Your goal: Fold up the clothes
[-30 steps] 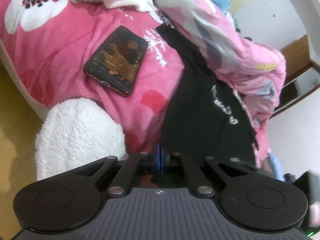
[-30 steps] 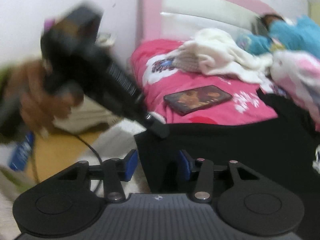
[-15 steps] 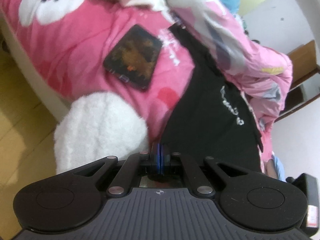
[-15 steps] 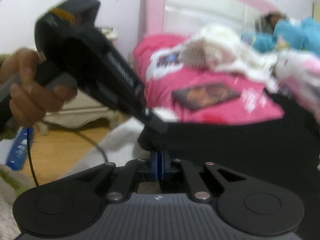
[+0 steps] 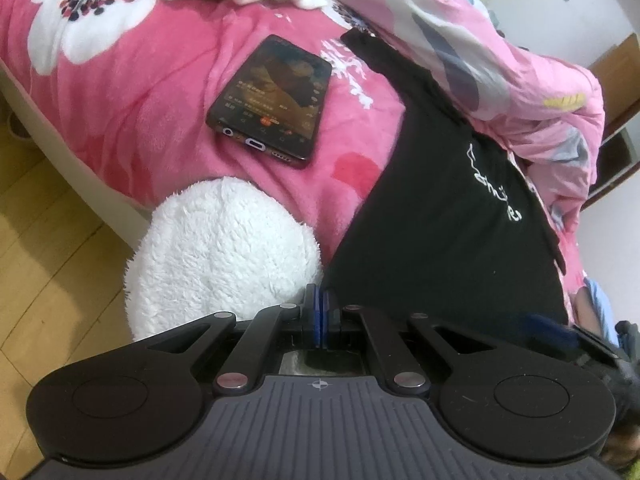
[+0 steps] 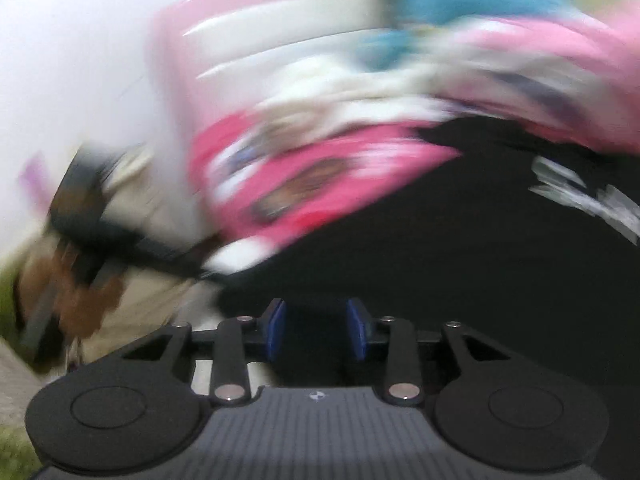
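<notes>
Now your right gripper (image 6: 316, 326) has its jaws parted again after pinching shut half a second ago; they have just been opening, with black cloth seen in the gap but no pad pressing on it. Its view has gone heavily blurred, where a second ago it was fairly sharp. Your left gripper (image 5: 320, 312) stays closed at the near hem of the one black T-shirt (image 5: 452, 216); whether cloth is caught between the pads you cannot tell. That shirt lies spread on the pink floral blanket (image 5: 152, 92), white lettering up. One phone (image 5: 272, 100) lies beside it, apart, and one white fluffy cushion (image 5: 224, 252) sits at the bed's edge.
</notes>
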The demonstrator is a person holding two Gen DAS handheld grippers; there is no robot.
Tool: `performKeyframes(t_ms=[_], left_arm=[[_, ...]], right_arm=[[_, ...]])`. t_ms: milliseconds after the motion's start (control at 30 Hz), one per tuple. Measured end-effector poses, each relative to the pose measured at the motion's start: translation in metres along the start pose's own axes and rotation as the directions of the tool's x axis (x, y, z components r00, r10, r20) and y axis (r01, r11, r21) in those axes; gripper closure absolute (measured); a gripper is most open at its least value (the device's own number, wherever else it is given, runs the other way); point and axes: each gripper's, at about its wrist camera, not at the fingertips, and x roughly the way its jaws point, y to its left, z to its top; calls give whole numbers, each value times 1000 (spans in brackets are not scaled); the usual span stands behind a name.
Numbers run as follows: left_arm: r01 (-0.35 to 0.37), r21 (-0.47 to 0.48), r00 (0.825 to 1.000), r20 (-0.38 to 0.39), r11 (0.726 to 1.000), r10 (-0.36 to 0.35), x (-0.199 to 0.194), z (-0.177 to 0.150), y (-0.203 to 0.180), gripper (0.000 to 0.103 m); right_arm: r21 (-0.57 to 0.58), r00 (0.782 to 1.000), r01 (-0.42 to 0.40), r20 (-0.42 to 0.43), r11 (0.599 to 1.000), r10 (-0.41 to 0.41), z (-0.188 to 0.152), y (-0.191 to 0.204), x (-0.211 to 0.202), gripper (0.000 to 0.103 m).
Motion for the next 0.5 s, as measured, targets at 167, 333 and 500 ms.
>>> performKeyframes(t_ms=[167, 333, 500], left_arm=[[2, -12, 1000, 5, 1000, -2, 1, 0, -1, 103], [-24, 6, 1000, 7, 1000, 24, 1, 1, -8, 103], [-48, 15, 999, 18, 999, 47, 3, 0, -11, 103]], right_arm=[[515, 946, 244, 59, 822, -317, -41, -114, -110, 63], [686, 868, 372, -17, 625, -497, -91, -159, -159, 66], [711, 901, 302, 6, 635, -434, -102, -161, -154, 65]])
